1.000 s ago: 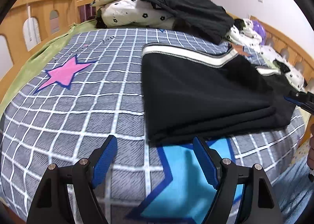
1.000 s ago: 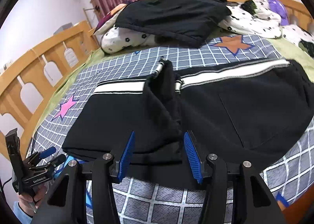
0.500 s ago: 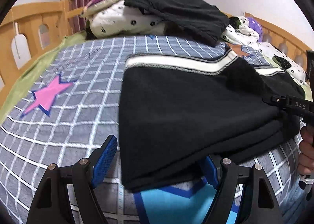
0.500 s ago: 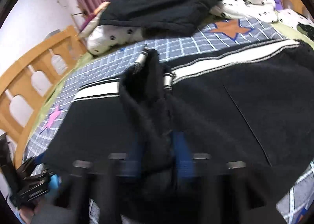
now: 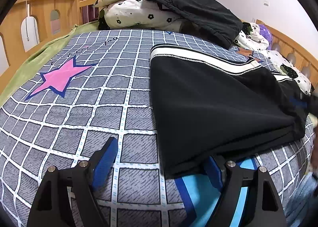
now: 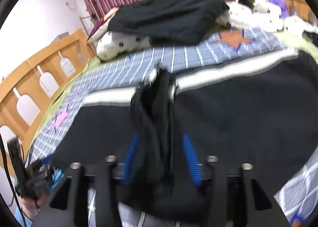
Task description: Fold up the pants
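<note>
Black pants (image 5: pixel 218 107) with a white side stripe (image 5: pixel 198 58) lie folded on the checked bedspread (image 5: pixel 99 97). My left gripper (image 5: pixel 159 165) is open at their near corner, and the hem edge drapes over its right finger (image 5: pixel 212 171). In the blurred right wrist view, a raised ridge of the pants (image 6: pixel 153 127) runs between the blue pads of my right gripper (image 6: pixel 161 155). Its jaws are opening and stand apart from the cloth. The right gripper also shows as a blur at the pants' far end (image 5: pixel 306 103).
Flowered pillows (image 5: pixel 139 14) with a dark garment (image 5: pixel 194 12) on top are stacked at the head of the bed. Wooden rails (image 5: pixel 39 20) run along the left side and the far right (image 5: pixel 288 48). A hand holds the left gripper (image 6: pixel 35 177) off the bed's edge.
My right gripper closed on the fabric ridge half a second ago and has opened again. My left gripper slid in toward the pants' corner, which now overlaps its right finger.
</note>
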Motion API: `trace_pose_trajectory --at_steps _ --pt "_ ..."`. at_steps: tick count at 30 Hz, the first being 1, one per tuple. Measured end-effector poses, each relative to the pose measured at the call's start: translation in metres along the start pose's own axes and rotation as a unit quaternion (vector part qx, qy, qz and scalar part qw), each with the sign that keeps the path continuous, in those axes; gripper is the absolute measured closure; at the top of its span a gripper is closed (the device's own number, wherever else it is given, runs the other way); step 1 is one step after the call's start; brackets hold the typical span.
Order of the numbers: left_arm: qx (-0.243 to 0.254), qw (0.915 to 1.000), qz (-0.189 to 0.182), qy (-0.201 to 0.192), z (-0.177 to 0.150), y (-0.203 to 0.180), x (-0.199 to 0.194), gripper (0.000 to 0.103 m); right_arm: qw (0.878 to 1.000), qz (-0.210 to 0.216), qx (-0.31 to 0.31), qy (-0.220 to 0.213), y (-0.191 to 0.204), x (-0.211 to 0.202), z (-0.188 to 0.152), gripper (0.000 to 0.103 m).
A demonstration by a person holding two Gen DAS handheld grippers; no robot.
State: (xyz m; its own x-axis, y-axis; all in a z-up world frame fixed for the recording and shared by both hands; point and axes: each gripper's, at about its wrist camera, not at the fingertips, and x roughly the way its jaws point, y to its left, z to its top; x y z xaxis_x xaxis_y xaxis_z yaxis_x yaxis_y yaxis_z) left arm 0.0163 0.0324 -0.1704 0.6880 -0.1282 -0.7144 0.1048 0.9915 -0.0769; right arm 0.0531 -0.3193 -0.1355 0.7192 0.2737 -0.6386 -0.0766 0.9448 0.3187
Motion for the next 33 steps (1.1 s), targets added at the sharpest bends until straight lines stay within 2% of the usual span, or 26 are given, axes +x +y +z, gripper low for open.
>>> trace_pose_trajectory --at_steps 3,6,9,10,11,13,15,16,18,19,23,25,28,31,33 --pt "0.003 1.0 0.001 0.004 0.001 -0.001 0.003 0.02 1.0 -0.008 -0.014 0.009 0.004 0.023 0.027 0.049" --pt "-0.004 0.9999 -0.009 0.004 0.0 0.001 0.004 0.02 0.999 0.002 -0.024 0.035 0.011 0.057 0.056 0.049" --pt "-0.008 0.9999 -0.012 0.004 0.0 0.002 0.004 0.019 0.993 -0.009 -0.044 0.108 0.015 0.096 0.069 0.049" --pt "-0.007 0.9999 -0.012 0.003 -0.001 0.002 0.003 0.019 0.991 -0.023 -0.052 0.123 0.015 0.11 0.07 0.075" --pt "-0.006 0.9999 -0.011 0.002 -0.001 0.001 0.003 0.019 0.991 -0.04 -0.063 0.115 0.015 0.111 0.071 0.087" --pt "-0.006 0.9999 -0.01 0.002 -0.001 0.001 0.003 0.019 0.995 -0.003 -0.063 0.07 0.01 0.093 0.077 0.091" --pt "-0.005 1.0 -0.008 0.002 -0.001 0.001 0.003 0.019 0.998 0.04 -0.012 0.043 -0.005 0.079 0.078 0.09" --pt "-0.005 0.9999 -0.009 0.003 -0.001 0.001 0.003 0.019 0.998 0.033 -0.001 0.055 -0.01 0.084 0.074 0.09" --pt "-0.006 0.9999 -0.011 0.003 -0.001 0.001 0.003 0.018 0.995 -0.002 -0.016 0.101 -0.009 0.105 0.062 0.079" --pt "-0.007 0.9999 -0.012 0.004 -0.001 0.002 0.003 0.018 0.993 0.001 -0.015 0.115 -0.011 0.108 0.058 0.078" --pt "-0.007 0.9999 -0.012 0.004 -0.001 0.002 0.004 0.018 0.996 -0.003 0.007 0.089 -0.019 0.067 0.059 0.067" --pt "-0.008 0.9999 -0.012 0.004 -0.001 0.002 0.004 0.018 0.997 0.003 0.026 0.074 -0.024 0.043 0.05 0.057" --pt "-0.007 0.9999 -0.011 0.004 -0.001 0.002 0.004 0.018 0.995 0.029 0.033 0.092 -0.025 0.018 0.027 0.056" --pt "-0.008 0.9999 -0.012 0.004 -0.001 0.002 0.003 0.018 0.992 0.039 0.035 0.114 -0.02 0.016 0.001 0.056" --pt "-0.007 0.9999 -0.012 0.004 -0.001 0.002 0.004 0.018 0.993 0.037 0.036 0.107 -0.019 0.022 -0.018 0.065"
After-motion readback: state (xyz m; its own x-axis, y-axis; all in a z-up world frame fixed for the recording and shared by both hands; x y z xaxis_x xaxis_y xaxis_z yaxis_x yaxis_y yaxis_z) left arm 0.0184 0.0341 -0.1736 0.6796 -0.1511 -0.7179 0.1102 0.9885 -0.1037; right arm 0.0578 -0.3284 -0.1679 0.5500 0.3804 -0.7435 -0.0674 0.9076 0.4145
